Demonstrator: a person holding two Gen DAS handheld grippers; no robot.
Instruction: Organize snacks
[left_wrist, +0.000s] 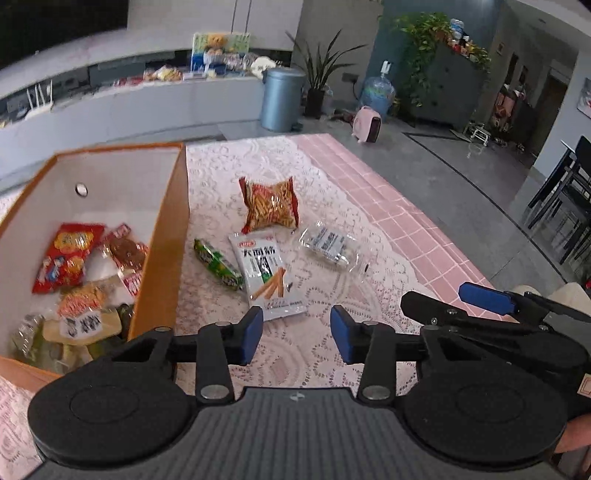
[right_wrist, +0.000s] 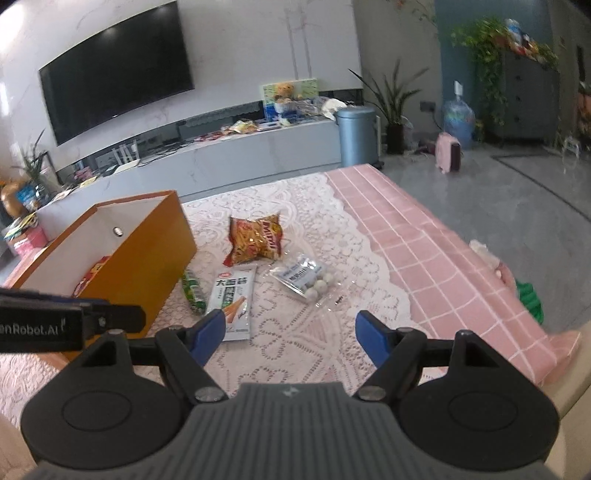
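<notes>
An orange box with white inner walls stands at the left on the lace cloth and holds several snack packets. To its right lie a red-orange bag of sticks, a white stick-snack packet, a green packet and a clear packet of white balls. My left gripper is open and empty, just short of the white packet's near end. My right gripper is open wider, also empty, with the white packet by its left finger and the clear packet ahead of it.
A pink checked cloth covers the table's right side up to its edge. Beyond the table are a grey floor, a blue bin, a low TV cabinet, plants and dark chairs. The left gripper's body shows at the right wrist view's left edge.
</notes>
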